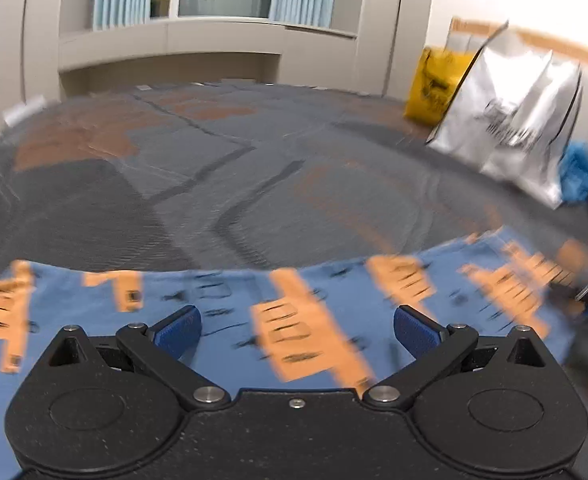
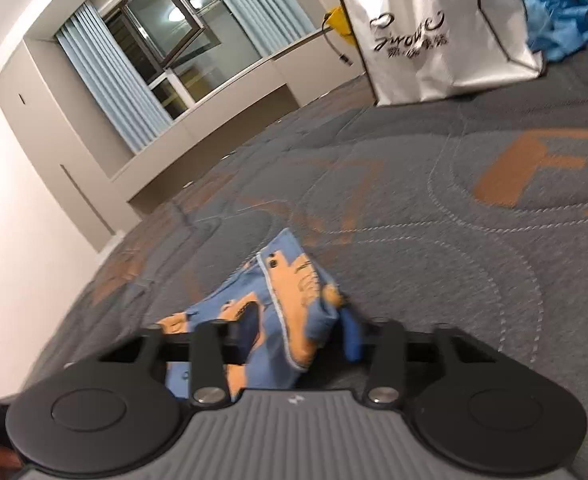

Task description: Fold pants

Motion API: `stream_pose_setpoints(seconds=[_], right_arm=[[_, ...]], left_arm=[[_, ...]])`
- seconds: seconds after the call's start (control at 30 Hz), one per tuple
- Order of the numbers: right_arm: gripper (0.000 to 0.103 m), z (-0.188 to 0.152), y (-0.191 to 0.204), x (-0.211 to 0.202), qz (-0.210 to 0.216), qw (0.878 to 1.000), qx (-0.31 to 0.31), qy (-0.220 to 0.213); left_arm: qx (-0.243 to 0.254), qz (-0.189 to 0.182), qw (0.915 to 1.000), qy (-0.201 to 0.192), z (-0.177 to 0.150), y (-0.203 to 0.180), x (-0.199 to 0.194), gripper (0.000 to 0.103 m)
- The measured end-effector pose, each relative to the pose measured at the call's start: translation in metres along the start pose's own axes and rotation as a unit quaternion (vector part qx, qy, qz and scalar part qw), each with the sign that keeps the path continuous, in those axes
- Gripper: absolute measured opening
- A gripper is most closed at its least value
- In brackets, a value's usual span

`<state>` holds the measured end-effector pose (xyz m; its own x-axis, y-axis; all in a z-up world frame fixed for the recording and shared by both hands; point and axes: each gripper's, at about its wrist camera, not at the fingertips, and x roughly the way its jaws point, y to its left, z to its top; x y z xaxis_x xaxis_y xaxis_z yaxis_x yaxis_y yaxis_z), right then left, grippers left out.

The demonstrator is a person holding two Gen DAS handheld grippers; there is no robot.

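In the left wrist view the pants (image 1: 222,320), blue with orange prints, lie spread flat across the lower half of the frame on a grey quilted bed (image 1: 234,184). The left gripper (image 1: 297,330) hangs over them, its jaws released and wide apart, cloth showing between the blue pads (image 1: 180,330).

In the right wrist view a bunched fold of the pants (image 2: 294,300) rises at lower centre, and the right gripper (image 2: 299,330) has its jaws clenched on it. A silver bag (image 2: 445,36) stands at upper right.
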<state>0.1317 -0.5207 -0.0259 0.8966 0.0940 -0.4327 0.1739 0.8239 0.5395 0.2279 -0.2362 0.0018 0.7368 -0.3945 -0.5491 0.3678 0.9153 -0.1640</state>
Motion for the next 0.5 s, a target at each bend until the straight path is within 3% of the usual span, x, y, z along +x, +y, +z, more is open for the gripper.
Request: stream_pose_setpoints(seconds=[0.13,0.3,0.33,0.4,0.5], right_arm=[[0.024,-0.007,0.028,0.0,-0.063,0.992,-0.109,-0.024],[0.016,-0.036,0.077,-0.001,-0.12,0.949,-0.285,-0.056],[0.015,-0.043,0.085,0.0,-0.131,0.937,-0.319,-0.062],[0.015,-0.061,0.102,0.001,-0.158,0.9,-0.4,-0.073],[0.015,-0.085,0.123,0.008,-0.174,0.854,-0.484,-0.077]], left_arm=[[-0.045,-0.118,0.992,0.007,0.02,-0.009,0.007,0.102],[-0.046,-0.23,0.9714,0.038,0.037,-0.034,0.035,0.102],[-0.053,-0.249,0.9654,0.054,0.041,-0.038,0.043,0.102],[-0.074,-0.278,0.954,0.085,0.045,-0.045,0.059,0.102],[-0.096,-0.295,0.9435,0.117,0.047,-0.056,0.075,0.102]])
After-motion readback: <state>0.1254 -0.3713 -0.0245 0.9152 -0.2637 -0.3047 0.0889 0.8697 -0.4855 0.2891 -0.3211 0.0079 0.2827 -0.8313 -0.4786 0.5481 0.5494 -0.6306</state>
